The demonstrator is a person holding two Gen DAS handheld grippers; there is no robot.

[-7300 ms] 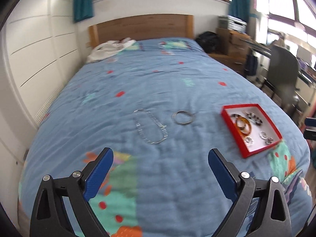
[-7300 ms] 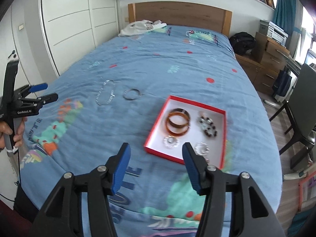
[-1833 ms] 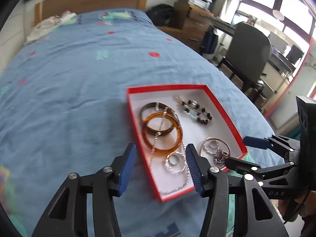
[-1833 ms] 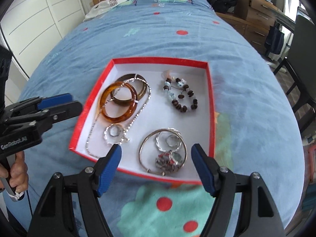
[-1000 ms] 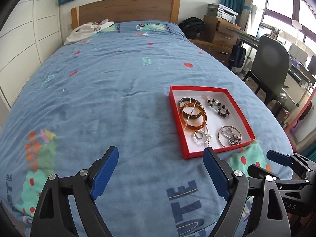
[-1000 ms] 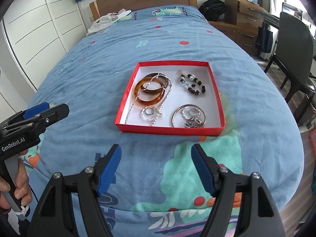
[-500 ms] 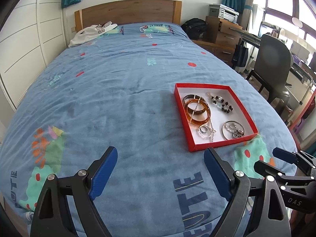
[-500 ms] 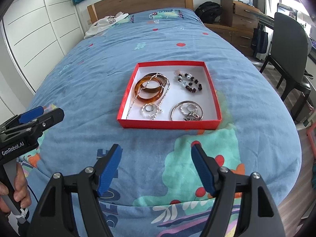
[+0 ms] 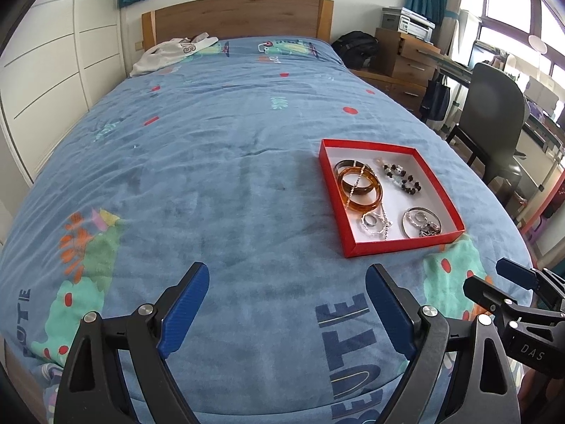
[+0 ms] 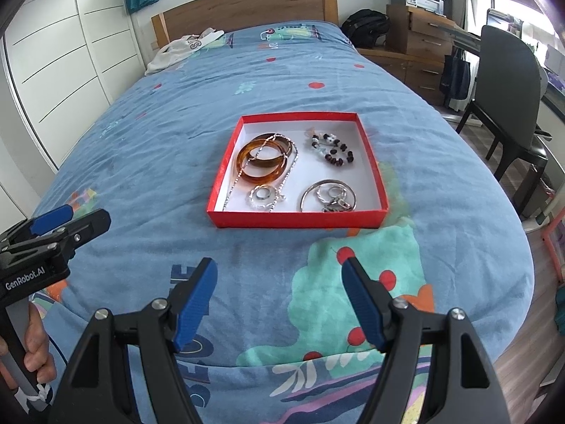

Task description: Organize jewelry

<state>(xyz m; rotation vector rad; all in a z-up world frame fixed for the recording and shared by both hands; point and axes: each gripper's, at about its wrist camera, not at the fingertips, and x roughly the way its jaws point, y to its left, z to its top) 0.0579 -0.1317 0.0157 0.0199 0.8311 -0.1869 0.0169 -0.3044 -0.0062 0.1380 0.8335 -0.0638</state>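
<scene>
Jewelry box: shallow red cardboard box with a white floor (image 10: pixel 298 219) lies flat on the bed, toward its right side and near the foot end; all the jewelry in view sits inside it.
Bangles: two amber-brown translucent bangles (image 10: pixel 263 160) overlap in the box's far left part.
Chain: thin silver chain necklace (image 10: pixel 287 173) drapes across the bangles and runs down toward the near left corner.
Beads: dark beaded bracelet with pale beads (image 10: pixel 333 152) lies in the far right part, apart from the bangles.
Rings: small silver rings (image 10: pixel 263 196) sit in the near middle, touching the chain.
Hoop: plain silver bangle (image 10: pixel 328 194) lies in the near right part with small rings and a clasp bunched inside it.
Bed: blue cartoon-print bedspread (image 9: pixel 219 162) covers it, slightly wrinkled; nothing lies between either tool and the box.
Left tool (image 9: pixel 286 307): blue-padded fingers spread wide, holding nothing, hovering over the foot of the bed, the box ahead and to its right.
Right tool (image 10: pixel 279 300): fingers wide apart, empty, with the box straight ahead.
Surroundings: white garment (image 9: pixel 169 53) crumpled by the wooden headboard (image 9: pixel 236 17); black backpack (image 9: pixel 356 49) beside the bed against wooden drawers (image 9: pixel 406 56); dark office chair (image 9: pixel 494 120) to the right; white panelled wardrobe (image 9: pixel 46 70) to the left.
</scene>
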